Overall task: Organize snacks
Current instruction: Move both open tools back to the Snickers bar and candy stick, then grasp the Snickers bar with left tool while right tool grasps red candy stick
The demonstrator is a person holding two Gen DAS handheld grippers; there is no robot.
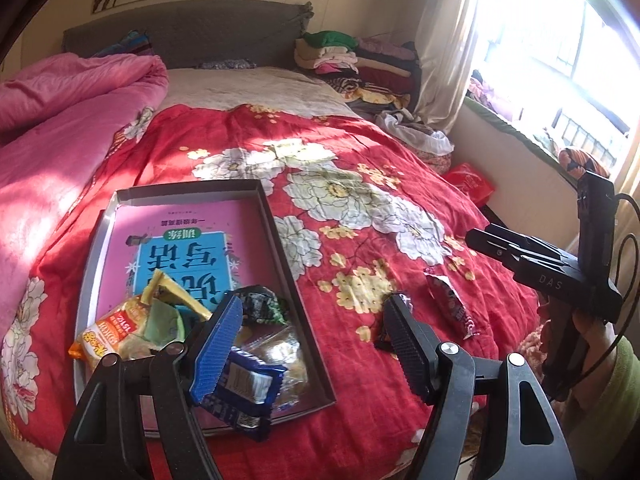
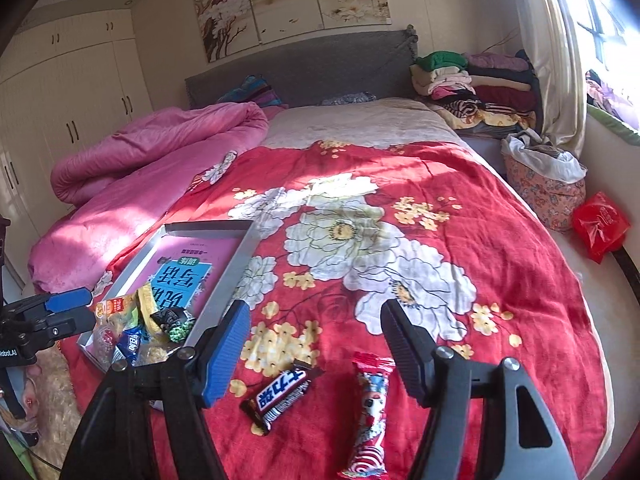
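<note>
A: Snacks first. Two lie loose on the red floral bedspread (image 2: 460, 208), lower centre of the right wrist frame: a dark chocolate bar (image 2: 280, 396) and, just right of it, a red-and-white packet (image 2: 370, 408), apart from each other.

B: The rest?

A: Heaped in the grey tray (image 1: 276, 240), lower left of the left wrist frame: orange bag (image 1: 108, 336), blue wrapper (image 1: 240, 392), green-black wrapper (image 1: 262, 308). A pink book (image 1: 192, 232) lines the tray.

B: Claws?

A: Left claw (image 1: 312, 344) spread, empty, its blue pad over the tray's near end. Right claw (image 2: 316, 348) spread, empty, above the two loose snacks.

B: Surroundings?

A: Pink quilt (image 2: 160, 148) upper left; folded clothes (image 2: 476, 80) upper right.
</note>
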